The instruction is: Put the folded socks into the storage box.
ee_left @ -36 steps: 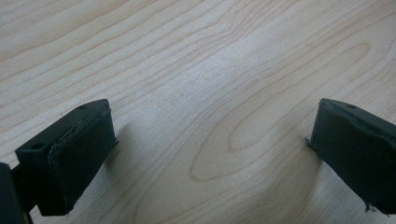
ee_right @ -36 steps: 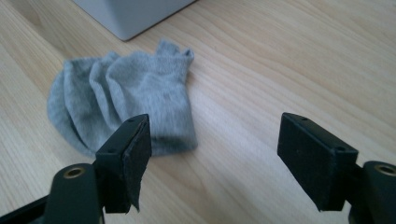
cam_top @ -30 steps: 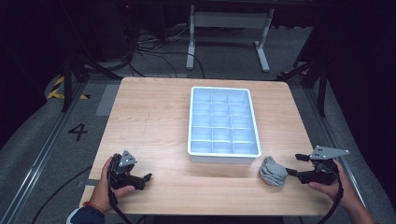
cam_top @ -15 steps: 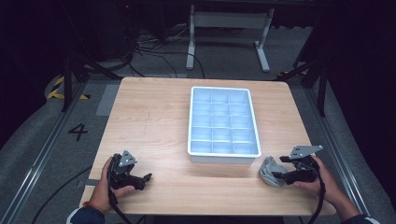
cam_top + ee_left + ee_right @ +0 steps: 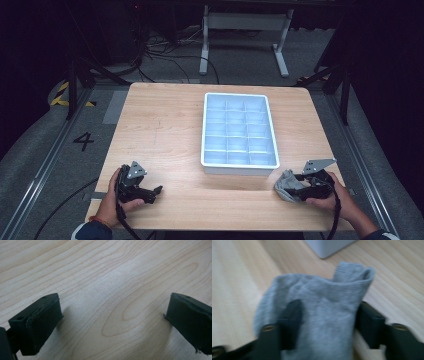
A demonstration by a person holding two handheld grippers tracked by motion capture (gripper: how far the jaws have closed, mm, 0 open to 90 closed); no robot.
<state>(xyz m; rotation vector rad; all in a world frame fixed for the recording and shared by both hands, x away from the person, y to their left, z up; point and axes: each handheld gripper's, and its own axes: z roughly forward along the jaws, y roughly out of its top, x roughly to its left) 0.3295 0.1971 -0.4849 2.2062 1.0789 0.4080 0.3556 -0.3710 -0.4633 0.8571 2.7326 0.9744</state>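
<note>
- High view: my right claw [image 5: 296, 189] sits at the near right corner of the table [image 5: 165, 130], w/ the grey sock [image 5: 288, 182] bunched at its tip; sock rests on the wood just beside the near right corner of the white divided tray [image 5: 240, 131], not in it; tray compartments look empty from up here; my left claw [image 5: 150, 192] is parked near the table's near left edge, well apart from sock & tray; progress, as I judge it: sock reached, prob. being gripped, nothing sorted into the tray yet; lift, carry over the rim & drop into a compartment all left to do.
- Left gripper view: my left claw's jaws stand wide apart w/ bare wood between them; nothing held, nothing touching the pads; idle for now.
- Right gripper view: pic is blurred, but the sock [image 5: 317, 315] fills the gap between my two jaws; one jaw presses into the fabric on the left side, the other sits against it on the right; cuff end sticks up & away from me toward the tray corner [image 5: 329, 247]; so I read the right claw [image 5: 325, 320] as closed on the sock around its middle, fabric bulging over both jaws; can't tell if the sock is already off the table; next move, I'd guess, needs a firm hold so the loose cuff doesn't snag the tray rim.
</note>
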